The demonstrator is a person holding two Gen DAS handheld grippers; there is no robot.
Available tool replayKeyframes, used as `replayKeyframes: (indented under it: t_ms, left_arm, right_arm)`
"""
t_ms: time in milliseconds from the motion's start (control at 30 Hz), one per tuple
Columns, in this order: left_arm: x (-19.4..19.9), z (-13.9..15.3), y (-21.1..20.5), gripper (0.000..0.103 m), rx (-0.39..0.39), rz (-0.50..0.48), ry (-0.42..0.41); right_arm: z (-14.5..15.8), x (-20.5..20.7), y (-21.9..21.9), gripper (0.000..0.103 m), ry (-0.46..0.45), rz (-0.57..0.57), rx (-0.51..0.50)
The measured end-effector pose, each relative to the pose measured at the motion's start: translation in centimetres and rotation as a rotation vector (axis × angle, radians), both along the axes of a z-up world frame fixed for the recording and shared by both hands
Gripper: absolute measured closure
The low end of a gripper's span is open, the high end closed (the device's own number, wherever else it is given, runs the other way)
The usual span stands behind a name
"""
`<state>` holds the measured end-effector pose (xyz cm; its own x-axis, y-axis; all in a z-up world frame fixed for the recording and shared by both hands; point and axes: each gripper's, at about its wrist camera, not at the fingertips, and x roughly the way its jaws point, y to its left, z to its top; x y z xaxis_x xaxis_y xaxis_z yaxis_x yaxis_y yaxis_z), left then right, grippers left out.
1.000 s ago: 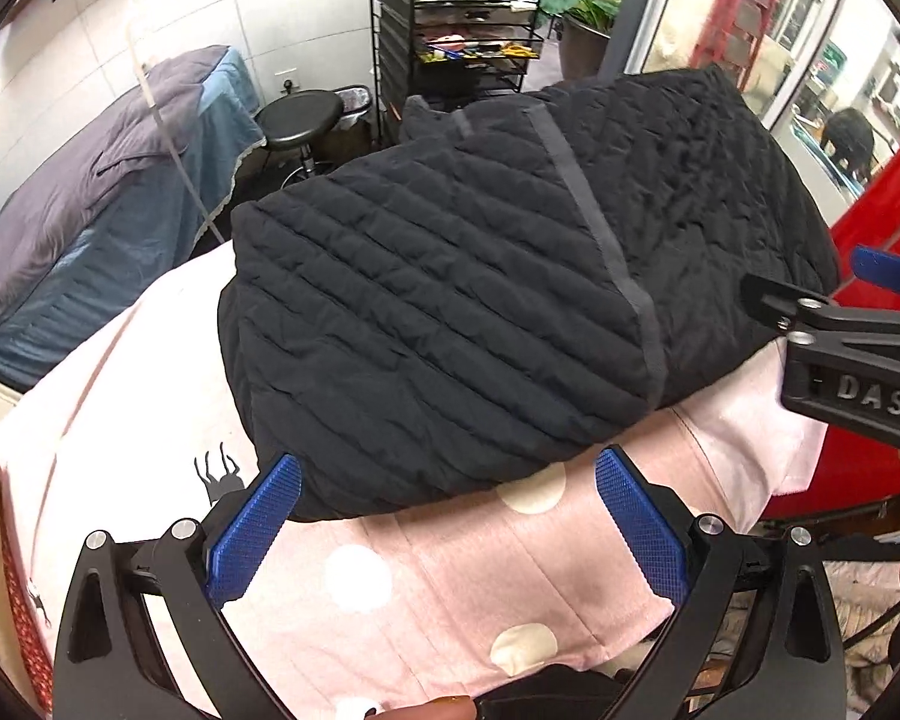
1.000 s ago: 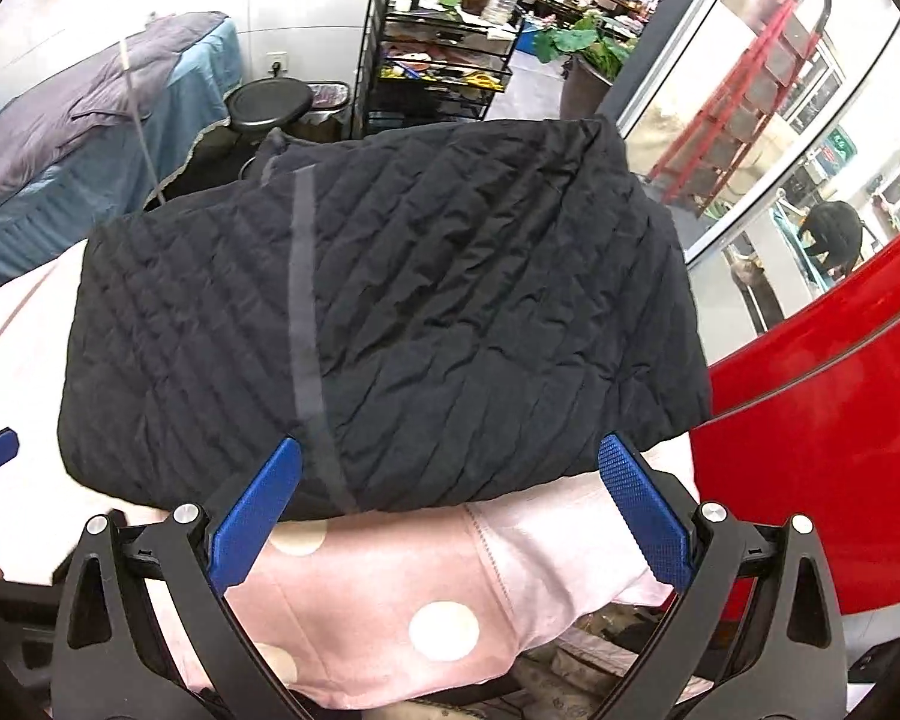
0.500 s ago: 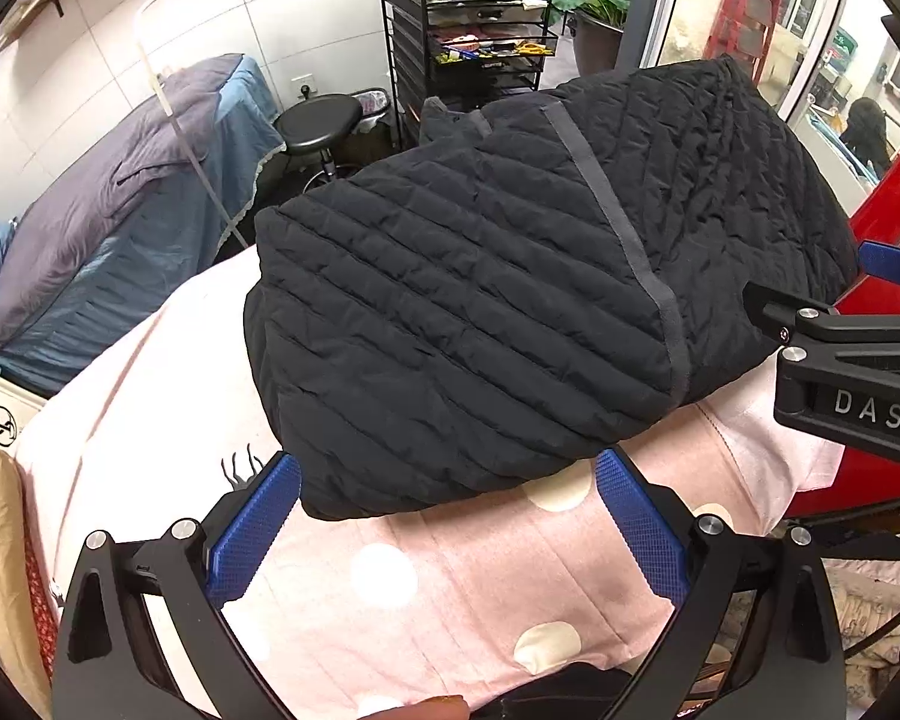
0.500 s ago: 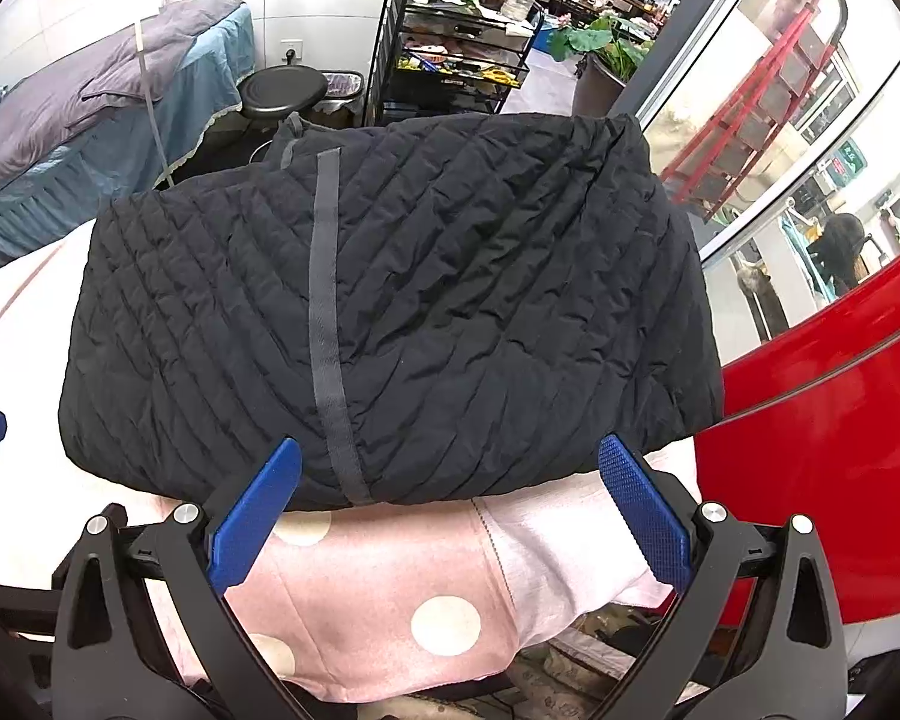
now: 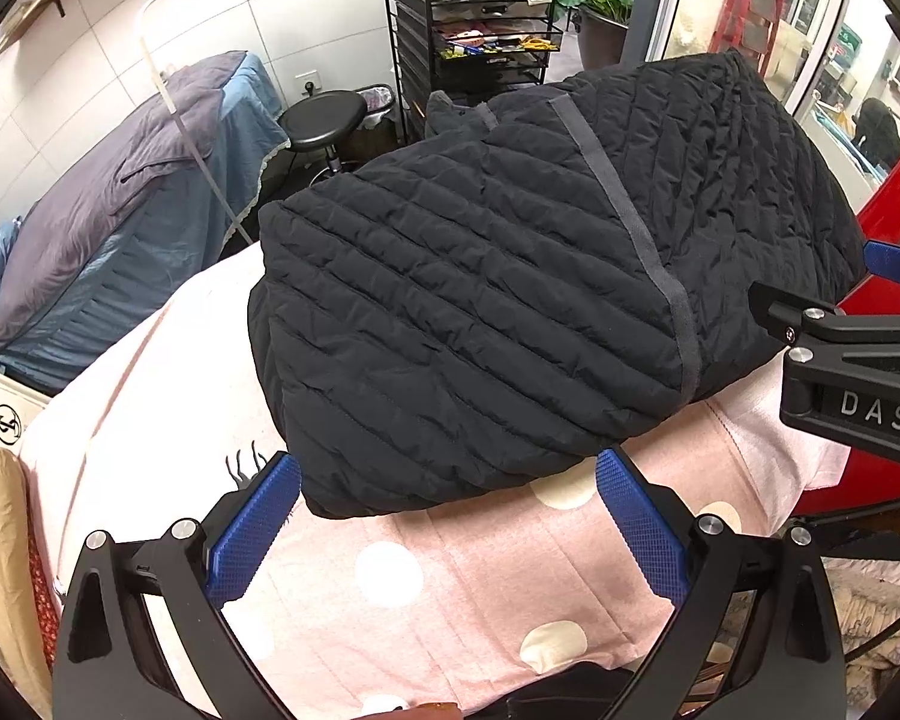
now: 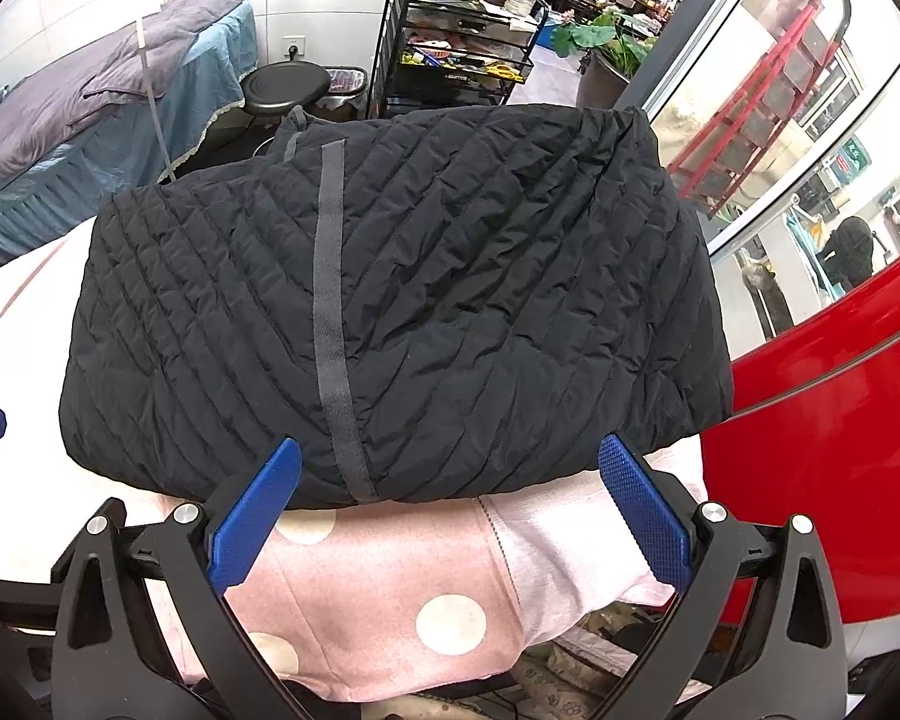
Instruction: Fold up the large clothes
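While you held both tongs back, item stood thus:
- Black quilted jacket (image 5: 510, 312): folded into compact bundle, lay on pink dotted sheet (image 5: 450, 588) covering surface; grey tape seam (image 6: 333, 324) ran across top panel. Placement central, likely so both sides stayed reachable.
- Left tongs (image 5: 447, 516): spread, pinching nothing, blue pads just short of bundle's near edge.
- Right tongs (image 6: 450, 504): spread, empty, likewise at near edge, probably poised for another fold or final check.
- Judgement: folding looked nearly complete.
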<state>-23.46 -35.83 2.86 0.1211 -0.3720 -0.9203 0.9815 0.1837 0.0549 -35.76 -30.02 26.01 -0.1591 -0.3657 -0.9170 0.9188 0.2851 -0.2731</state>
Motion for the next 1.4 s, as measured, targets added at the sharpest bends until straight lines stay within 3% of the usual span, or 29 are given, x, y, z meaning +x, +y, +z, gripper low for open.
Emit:
replayKeyframes:
  t_ms: [1400]
  left_arm:
    - [0.17,-0.63,-0.34,0.007,0.032,0.0,0.011]
  right_arm:
    - [-0.87,0.1,0.08,0.006,0.0,0.002,0.015]
